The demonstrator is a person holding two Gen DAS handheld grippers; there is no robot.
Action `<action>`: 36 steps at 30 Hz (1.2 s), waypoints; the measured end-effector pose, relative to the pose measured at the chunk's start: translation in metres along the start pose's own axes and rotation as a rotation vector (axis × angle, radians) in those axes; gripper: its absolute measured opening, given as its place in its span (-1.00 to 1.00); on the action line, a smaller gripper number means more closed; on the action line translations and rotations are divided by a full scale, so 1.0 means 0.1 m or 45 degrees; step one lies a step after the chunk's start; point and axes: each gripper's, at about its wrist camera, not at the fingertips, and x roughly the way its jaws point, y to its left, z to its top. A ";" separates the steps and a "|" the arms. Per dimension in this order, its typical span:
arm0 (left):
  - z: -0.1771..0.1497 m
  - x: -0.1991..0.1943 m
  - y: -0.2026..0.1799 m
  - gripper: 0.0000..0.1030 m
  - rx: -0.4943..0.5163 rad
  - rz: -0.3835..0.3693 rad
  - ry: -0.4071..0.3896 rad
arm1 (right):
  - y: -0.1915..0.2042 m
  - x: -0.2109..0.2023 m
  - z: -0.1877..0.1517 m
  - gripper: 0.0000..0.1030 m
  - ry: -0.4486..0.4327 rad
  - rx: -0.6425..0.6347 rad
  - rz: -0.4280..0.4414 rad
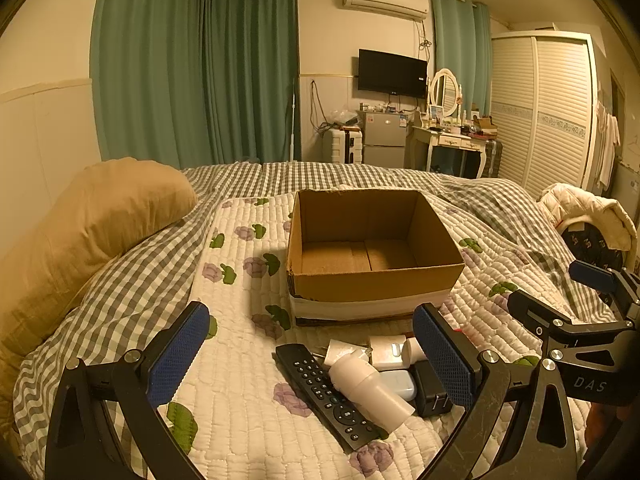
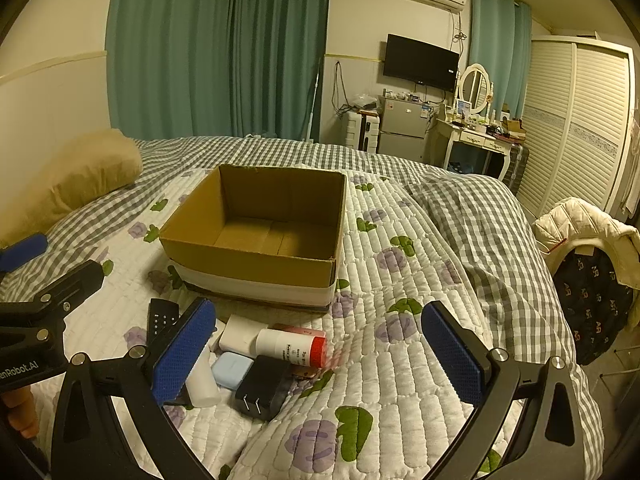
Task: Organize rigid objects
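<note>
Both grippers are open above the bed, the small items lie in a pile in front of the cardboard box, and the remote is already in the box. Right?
Not quite: the remote lies in the pile, as the left wrist view shows; the cardboard box is empty.

Warm yellowish light is filling the bedroom. Teal curtains [image 1: 192, 68] are hanging floor-length along the far wall; a second pair [image 1: 460, 52] is hanging beside the louvred wardrobe [image 1: 548, 108]. An air conditioner [image 1: 384, 0] is sitting high on the wall, above a dark television [image 1: 392, 74]. Below it, a small grey fridge [image 1: 384, 136] is standing beside a white dressing table [image 1: 456, 140] carrying an oval mirror [image 1: 444, 92]. A checked bedspread [image 1: 120, 280] is covering the bed; a tan pillow [image 1: 100, 216] is lying at its left edge.
</note>
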 end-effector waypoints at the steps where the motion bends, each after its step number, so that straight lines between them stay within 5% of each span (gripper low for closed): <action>1: 0.00 0.00 0.00 1.00 0.001 0.000 0.001 | 0.00 0.00 0.00 1.00 0.001 0.000 -0.001; 17: 0.03 0.03 0.03 1.00 0.029 0.032 0.024 | 0.03 -0.01 0.08 1.00 -0.001 -0.057 -0.030; 23: -0.06 0.25 0.13 0.96 0.002 0.061 0.149 | 0.05 0.18 0.05 1.00 0.067 -0.082 -0.040; 36: -0.65 1.08 0.07 0.42 0.001 0.117 0.591 | 0.05 0.61 -0.20 1.00 0.251 -0.082 0.014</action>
